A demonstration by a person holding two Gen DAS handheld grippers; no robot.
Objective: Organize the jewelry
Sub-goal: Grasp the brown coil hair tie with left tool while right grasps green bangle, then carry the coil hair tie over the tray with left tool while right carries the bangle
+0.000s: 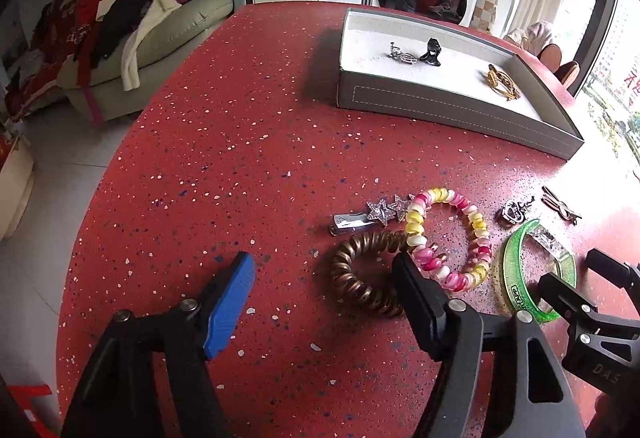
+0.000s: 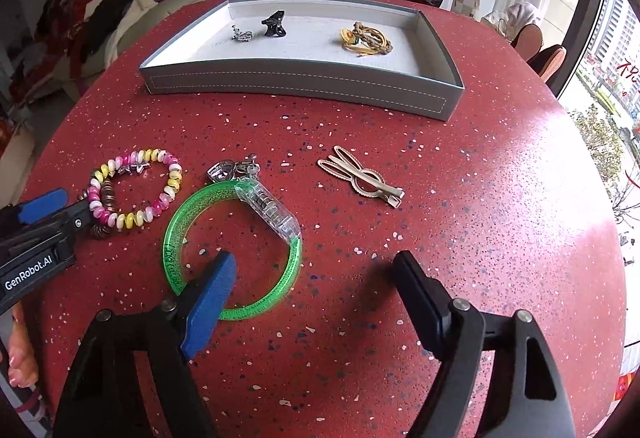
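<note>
Right gripper (image 2: 312, 274): jaws wide, empty, left finger over bangle (image 2: 232, 250) | left gripper (image 1: 324, 278): jaws wide, empty, beside coil tie (image 1: 360, 274) | step: likely pre-grasp | next: close, carry ahead to tray (image 2: 304, 82)

brown coil tie (image 1: 362, 278) — part hidden by finger | star clip (image 2: 134, 169) — blurred, behind beads

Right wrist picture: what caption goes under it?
Open right gripper over a green bangle, gold hair clip nearby, grey tray behind.
</note>
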